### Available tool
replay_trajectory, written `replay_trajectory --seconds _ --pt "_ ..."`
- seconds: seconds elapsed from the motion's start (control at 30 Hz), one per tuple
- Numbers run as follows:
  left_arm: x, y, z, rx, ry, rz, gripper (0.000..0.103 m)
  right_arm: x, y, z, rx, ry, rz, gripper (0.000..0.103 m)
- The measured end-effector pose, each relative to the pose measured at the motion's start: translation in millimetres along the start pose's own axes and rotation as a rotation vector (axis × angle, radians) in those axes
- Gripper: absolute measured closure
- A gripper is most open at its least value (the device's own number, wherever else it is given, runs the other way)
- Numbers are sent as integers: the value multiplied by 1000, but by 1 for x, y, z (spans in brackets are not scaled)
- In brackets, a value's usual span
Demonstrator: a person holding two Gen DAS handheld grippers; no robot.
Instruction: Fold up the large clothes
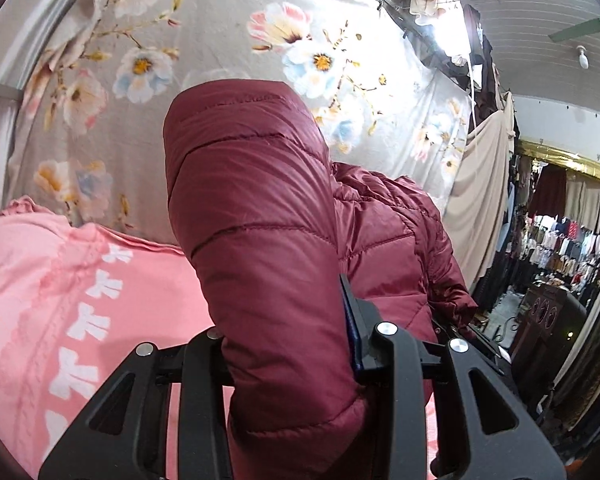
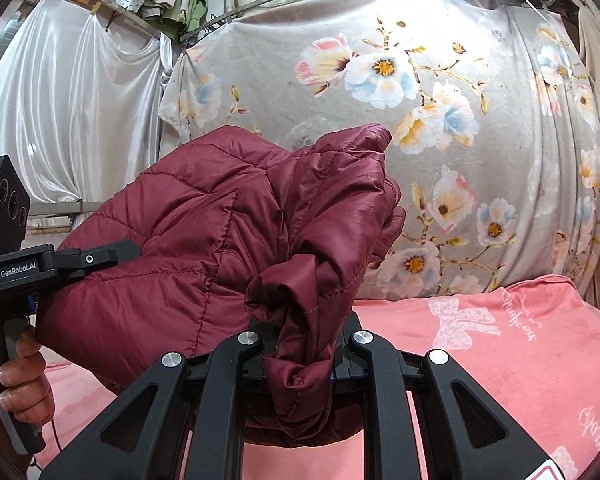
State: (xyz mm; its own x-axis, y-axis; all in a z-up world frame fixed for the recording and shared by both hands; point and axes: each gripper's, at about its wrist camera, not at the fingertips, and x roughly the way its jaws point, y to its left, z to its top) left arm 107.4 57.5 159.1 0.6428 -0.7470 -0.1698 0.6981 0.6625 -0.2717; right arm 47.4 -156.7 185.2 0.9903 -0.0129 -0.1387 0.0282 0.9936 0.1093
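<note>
A maroon quilted puffer jacket hangs lifted above the pink bedspread, held by both grippers. My left gripper is shut on a thick padded fold of it that fills the space between its fingers. My right gripper is shut on a bunched, twisted edge of the jacket. In the right wrist view the left gripper's body shows at the left edge, with a hand on its handle and one finger pressed against the jacket. The jacket's lower part is hidden behind the grippers.
A grey floral sheet hangs right behind the bed, with a white satin curtain to its left. The pink bedspread lies below. Racks of hanging clothes and a dark wooden cabinet stand far right in the left wrist view.
</note>
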Motion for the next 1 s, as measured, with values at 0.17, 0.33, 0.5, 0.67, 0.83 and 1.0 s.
replay_trajectory --seconds 0.17,0.33,0.5,0.67,0.83,1.0 --pt "11 23 1 0 6 14 69 27 7 -12 10 24 -4 88" --pt "31 48 -9 -2 27 36 69 55 6 -35 12 81 -18 88" --pt "59 73 -32 -22 75 54 68 84 -2 -68 31 164 -28 88" --pt "88 98 -62 -56 127 64 68 111 -11 -103 49 238 -44 88" --pt "116 123 -91 -102 177 79 68 135 -18 -133 63 300 -60 88" --pt "140 142 -118 -149 233 96 68 156 -20 -162 49 367 -84 88"
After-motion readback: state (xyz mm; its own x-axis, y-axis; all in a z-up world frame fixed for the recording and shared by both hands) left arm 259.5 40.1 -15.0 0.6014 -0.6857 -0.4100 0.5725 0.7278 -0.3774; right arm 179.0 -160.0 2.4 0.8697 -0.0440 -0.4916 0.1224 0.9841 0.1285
